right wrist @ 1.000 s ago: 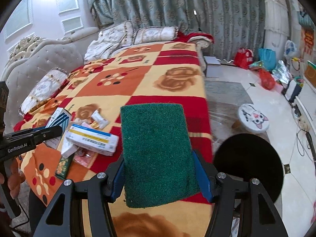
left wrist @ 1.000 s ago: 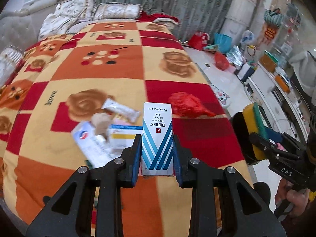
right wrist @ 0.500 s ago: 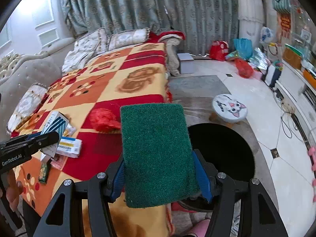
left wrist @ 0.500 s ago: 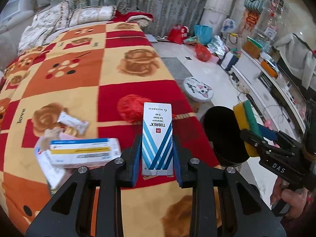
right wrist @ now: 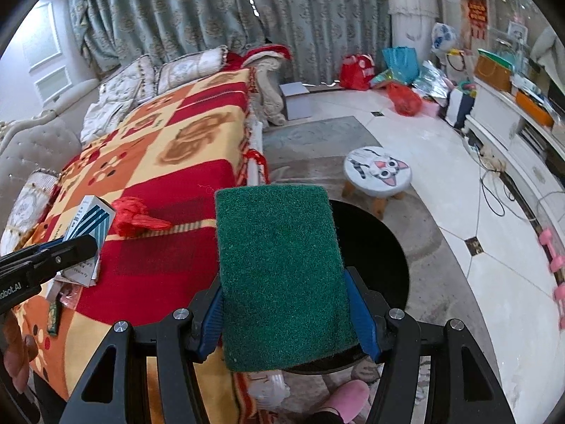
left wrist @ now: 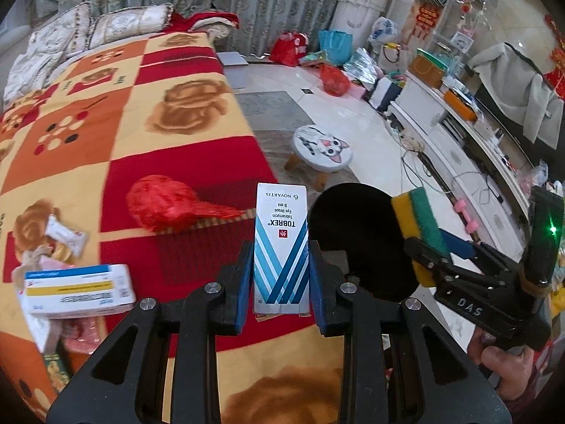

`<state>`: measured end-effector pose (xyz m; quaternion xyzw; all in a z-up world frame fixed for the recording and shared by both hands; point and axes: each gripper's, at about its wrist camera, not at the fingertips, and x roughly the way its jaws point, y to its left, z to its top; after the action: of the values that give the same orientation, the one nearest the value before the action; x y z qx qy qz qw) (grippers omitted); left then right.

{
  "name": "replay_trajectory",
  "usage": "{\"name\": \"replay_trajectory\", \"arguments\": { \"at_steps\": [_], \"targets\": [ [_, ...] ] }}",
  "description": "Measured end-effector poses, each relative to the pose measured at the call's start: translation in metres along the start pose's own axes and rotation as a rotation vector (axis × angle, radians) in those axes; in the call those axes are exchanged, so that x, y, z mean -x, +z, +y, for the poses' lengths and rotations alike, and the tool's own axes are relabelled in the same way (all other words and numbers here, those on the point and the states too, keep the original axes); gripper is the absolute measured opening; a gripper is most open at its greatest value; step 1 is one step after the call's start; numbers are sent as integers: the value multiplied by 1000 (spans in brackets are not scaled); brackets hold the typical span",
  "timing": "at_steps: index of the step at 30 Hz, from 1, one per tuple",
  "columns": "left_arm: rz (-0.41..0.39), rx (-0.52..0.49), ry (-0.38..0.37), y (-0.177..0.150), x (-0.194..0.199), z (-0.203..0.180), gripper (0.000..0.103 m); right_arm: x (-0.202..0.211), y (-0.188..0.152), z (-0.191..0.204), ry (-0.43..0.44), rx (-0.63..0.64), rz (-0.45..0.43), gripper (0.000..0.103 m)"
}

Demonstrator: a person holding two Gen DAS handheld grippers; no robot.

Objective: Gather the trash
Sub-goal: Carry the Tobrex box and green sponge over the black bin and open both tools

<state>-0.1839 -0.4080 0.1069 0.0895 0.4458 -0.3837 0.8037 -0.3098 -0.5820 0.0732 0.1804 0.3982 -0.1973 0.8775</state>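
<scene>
A cat-face stool (right wrist: pixel 378 171) stands on the pale floor (right wrist: pixel 441 141), grey-green curtains (right wrist: pixel 197 10) behind the pillows (right wrist: pixel 190 67)

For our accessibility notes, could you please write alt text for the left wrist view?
The left gripper grips a white-and-blue eye-drop box over a patchwork blanket. Beside it, the right gripper holds a sponge above a black bin.

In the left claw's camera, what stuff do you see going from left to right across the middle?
White medicine box → red crumpled wrapper → eye drops box → black bin → sponge.
</scene>
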Motion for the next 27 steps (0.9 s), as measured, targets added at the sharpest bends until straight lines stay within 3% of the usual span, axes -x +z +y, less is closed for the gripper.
{"name": "replay_trajectory", "arguments": {
  "at_steps": [14, 23, 25, 27],
  "targets": [
    [46, -5, -65, 10, -48, -35, 27, -23, 2, -36, -20, -73, 34, 60],
    [59, 10, -159, 14, -67, -46, 28, -31, 1, -49, -20, -122, 35, 63],
    [64, 6, -171, 14, -70, -48, 31, -33, 1, -53, -13, -139, 37, 66],
    [60, 11, -189, 15, -71, -49, 51, -35, 1, -55, -5, -153, 38, 70]
  ]
}}
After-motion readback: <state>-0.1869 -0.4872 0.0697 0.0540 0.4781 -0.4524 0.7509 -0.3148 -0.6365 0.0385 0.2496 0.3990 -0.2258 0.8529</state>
